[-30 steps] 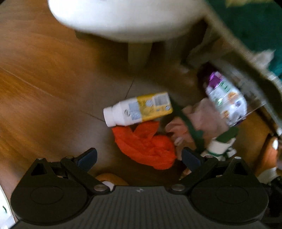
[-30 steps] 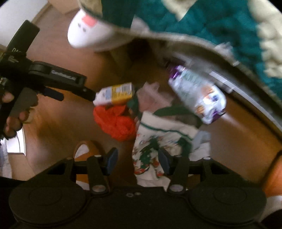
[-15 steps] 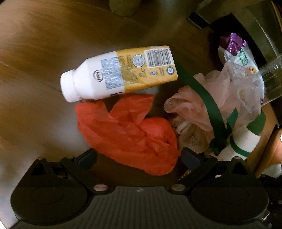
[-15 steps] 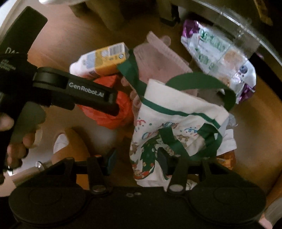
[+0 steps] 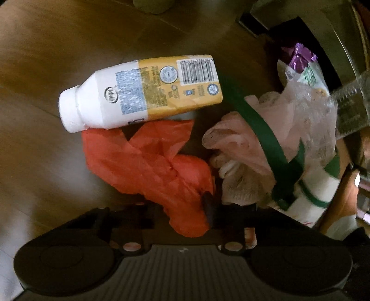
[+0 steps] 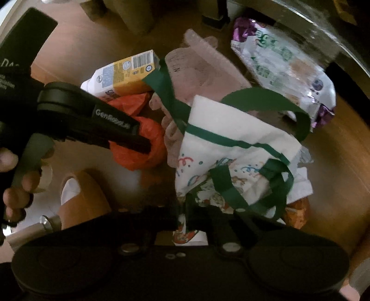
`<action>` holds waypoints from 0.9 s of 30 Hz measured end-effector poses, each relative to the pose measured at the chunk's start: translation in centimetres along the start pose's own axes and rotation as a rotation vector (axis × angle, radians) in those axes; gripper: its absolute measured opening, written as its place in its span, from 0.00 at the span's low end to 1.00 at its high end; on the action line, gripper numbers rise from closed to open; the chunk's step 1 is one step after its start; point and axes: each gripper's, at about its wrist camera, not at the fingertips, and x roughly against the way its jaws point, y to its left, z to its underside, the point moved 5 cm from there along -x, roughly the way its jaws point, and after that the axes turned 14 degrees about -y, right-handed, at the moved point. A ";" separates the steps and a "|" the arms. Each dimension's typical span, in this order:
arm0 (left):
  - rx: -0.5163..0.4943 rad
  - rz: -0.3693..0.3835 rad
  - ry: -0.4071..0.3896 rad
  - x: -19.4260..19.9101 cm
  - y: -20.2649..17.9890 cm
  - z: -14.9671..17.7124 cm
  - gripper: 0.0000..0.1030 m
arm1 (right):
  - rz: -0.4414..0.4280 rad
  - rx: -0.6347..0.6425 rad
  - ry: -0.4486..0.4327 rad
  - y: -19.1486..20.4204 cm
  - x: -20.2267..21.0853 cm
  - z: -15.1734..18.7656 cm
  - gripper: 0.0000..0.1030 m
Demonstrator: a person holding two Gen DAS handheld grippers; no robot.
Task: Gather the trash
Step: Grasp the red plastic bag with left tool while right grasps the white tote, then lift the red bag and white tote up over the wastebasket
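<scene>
An orange plastic bag [image 5: 150,162] lies crumpled on the wood floor below a white and yellow drink bottle [image 5: 143,92] on its side. My left gripper [image 5: 187,213] is shut on the near end of the orange bag; it also shows in the right wrist view [image 6: 145,143]. My right gripper [image 6: 192,217] is shut on the edge of a white tote bag [image 6: 231,148] with green handles and a printed pattern. A pink plastic bag [image 5: 242,148] and a purple-and-white snack packet [image 6: 284,69] lie beside the tote.
A furniture leg [image 6: 138,14] and a dark low frame [image 5: 277,20] stand at the far side of the pile. A person's slippered foot [image 6: 83,199] is near the left gripper. Wood floor [image 5: 46,150] stretches to the left.
Both grippers have closed: the left on the orange bag, the right on the tote bag's edge. Both cameras have moved slightly closer to the pile.
</scene>
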 end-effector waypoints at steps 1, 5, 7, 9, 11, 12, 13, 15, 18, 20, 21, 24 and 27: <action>-0.006 -0.009 0.009 0.2 0.1 0.2 0.29 | 0.005 -0.002 -0.004 -0.1 0.4 0.1 0.04; -0.046 -0.022 0.016 2.3 0.5 0.8 0.25 | 0.017 0.004 -0.037 -0.6 2.9 0.5 0.03; -0.065 -0.017 0.006 3.9 0.3 0.9 0.24 | 0.021 0.010 -0.053 -0.8 4.6 0.7 0.03; -0.083 -0.008 -0.009 5.9 0.1 1.0 0.24 | 0.017 0.013 -0.083 -1.2 6.7 0.8 0.03; -0.111 -0.011 -0.037 8.4 -0.2 1.0 0.24 | 0.014 0.013 -0.108 -1.4 8.5 0.8 0.03; -0.117 -0.006 -0.051 9.5 -0.2 1.1 0.24 | 0.012 0.008 -0.127 -1.6 9.8 0.9 0.03; -0.122 -0.005 -0.064 11.1 -0.1 1.4 0.24 | 0.011 0.008 -0.144 -1.7 10.7 0.9 0.03; -0.141 -0.012 -0.102 13.4 -0.9 1.1 0.24 | 0.005 0.006 -0.181 -1.8 13.0 1.0 0.03; -0.144 -0.007 -0.173 17.4 -1.4 0.5 0.24 | -0.003 0.025 -0.235 -1.6 16.3 1.0 0.03; -0.136 -0.003 -0.228 19.9 -2.1 -0.4 0.24 | -0.005 0.040 -0.276 -1.1 18.4 0.7 0.03; -0.128 -0.001 -0.254 21.2 -2.4 -0.6 0.24 | -0.009 0.042 -0.297 -1.1 19.6 0.6 0.03; -0.092 0.000 -0.335 25.2 -3.7 -1.2 0.24 | -0.017 0.050 -0.370 -0.7 23.3 0.5 0.02; -0.098 0.021 -0.425 29.8 -5.4 -1.5 0.24 | -0.023 0.062 -0.448 -0.1 26.9 0.1 0.02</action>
